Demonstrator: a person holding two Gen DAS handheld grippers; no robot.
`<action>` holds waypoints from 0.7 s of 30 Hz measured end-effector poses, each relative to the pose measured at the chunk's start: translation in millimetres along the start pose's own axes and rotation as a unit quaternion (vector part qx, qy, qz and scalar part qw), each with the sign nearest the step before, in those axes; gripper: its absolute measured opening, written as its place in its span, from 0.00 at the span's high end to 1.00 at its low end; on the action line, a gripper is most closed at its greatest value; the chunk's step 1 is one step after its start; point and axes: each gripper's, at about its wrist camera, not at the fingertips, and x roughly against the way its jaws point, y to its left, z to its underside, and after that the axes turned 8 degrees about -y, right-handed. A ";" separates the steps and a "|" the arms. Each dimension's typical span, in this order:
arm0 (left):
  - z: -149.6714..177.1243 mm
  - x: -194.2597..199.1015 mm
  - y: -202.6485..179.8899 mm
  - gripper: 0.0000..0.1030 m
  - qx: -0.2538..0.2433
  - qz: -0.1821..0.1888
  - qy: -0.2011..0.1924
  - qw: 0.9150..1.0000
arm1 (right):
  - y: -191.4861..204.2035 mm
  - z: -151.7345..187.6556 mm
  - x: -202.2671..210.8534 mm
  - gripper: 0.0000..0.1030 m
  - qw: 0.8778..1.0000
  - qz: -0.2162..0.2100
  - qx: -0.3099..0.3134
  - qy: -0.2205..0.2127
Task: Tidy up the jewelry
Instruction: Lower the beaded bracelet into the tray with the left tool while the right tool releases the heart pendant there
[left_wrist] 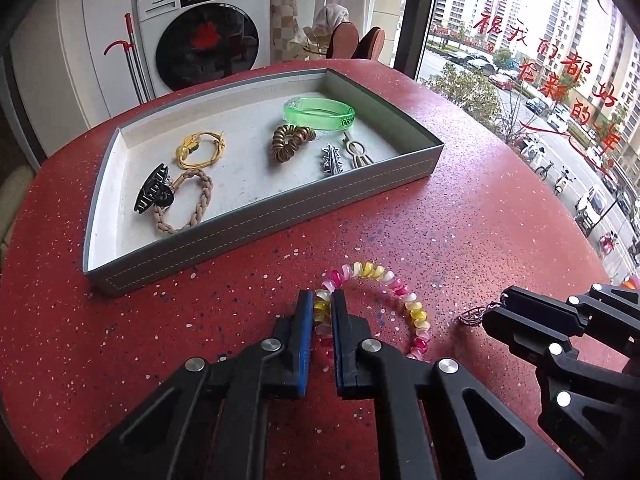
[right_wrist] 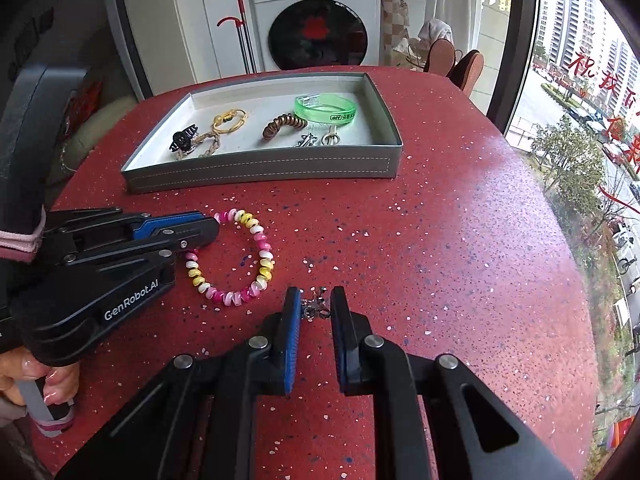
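Left gripper (left_wrist: 323,312) clamped on pink-yellow coil bracelet (left_wrist: 400,296), right gripper (right_wrist: 316,306) pinching small metal charm (right_wrist: 316,305), both just in front of grey tray (left_wrist: 260,236). Lift straight, clear tray wall, drop inside w/ other pieces. Red speckled table (right_wrist: 460,240); washer (right_wrist: 316,24) behind tray, window beside.

Both wrist cameras look steeply down, close over the shared red table (left_wrist: 460,216) and tray (right_wrist: 260,168).

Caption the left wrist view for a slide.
Left gripper shut on a pink-and-yellow spiral hair tie on the red table, grey tray beyond.
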 end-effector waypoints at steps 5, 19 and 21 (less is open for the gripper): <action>-0.4 16.8 7.2 0.74 0.005 0.006 -0.015 1.000 | 1.8 -3.5 9.5 0.84 1.000 -0.008 -0.004 -0.007; 4.3 50.9 31.1 0.74 0.028 0.008 -0.042 0.999 | 21.5 -18.6 23.6 0.84 1.000 -0.022 -0.006 -0.018; 4.1 53.1 36.4 0.74 0.035 0.008 -0.044 0.998 | 25.5 -21.8 23.2 0.84 1.000 -0.025 -0.006 -0.017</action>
